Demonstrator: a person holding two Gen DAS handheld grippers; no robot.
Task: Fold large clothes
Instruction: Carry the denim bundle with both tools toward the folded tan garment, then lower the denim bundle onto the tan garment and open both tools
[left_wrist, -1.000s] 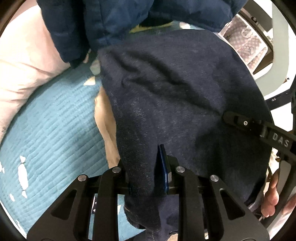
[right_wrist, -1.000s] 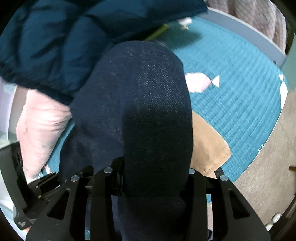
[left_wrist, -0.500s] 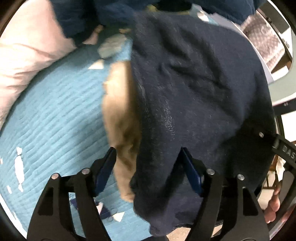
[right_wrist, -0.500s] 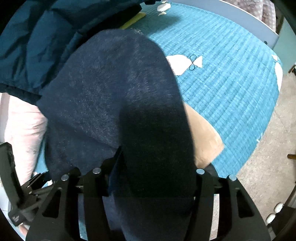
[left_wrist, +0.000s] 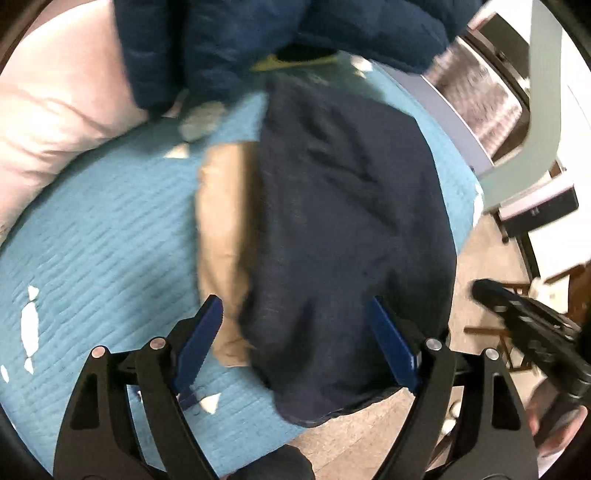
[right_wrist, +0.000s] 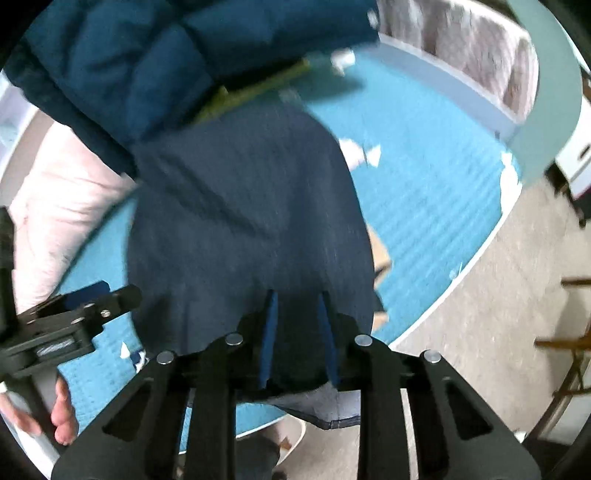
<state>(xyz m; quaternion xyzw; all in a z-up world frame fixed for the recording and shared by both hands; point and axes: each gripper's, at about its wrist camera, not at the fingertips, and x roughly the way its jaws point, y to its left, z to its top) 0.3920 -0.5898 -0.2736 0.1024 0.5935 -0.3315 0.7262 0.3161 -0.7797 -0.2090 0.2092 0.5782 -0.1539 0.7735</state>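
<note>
A dark navy garment (left_wrist: 347, 236) lies folded on the teal quilted bed cover (left_wrist: 99, 236), on top of a tan folded garment (left_wrist: 221, 221). Its near edge hangs over the bed's edge. My left gripper (left_wrist: 295, 314) is open wide, its blue pads either side of the garment's near end, holding nothing. In the right wrist view the same navy garment (right_wrist: 243, 221) lies ahead. My right gripper (right_wrist: 297, 299) is partly open, pads apart over the garment's near edge. The left gripper (right_wrist: 107, 299) also shows at the left of that view.
A blue puffy jacket (left_wrist: 258, 40) lies at the far end of the bed, also in the right wrist view (right_wrist: 155, 62). A pink pillow (left_wrist: 55, 110) lies far left. The bed frame (left_wrist: 450, 107) and floor (right_wrist: 480, 314) are to the right.
Both grippers have opened and let go of the navy garment, which now lies on the tan one. Both have pulled back toward the bed's near edge.
</note>
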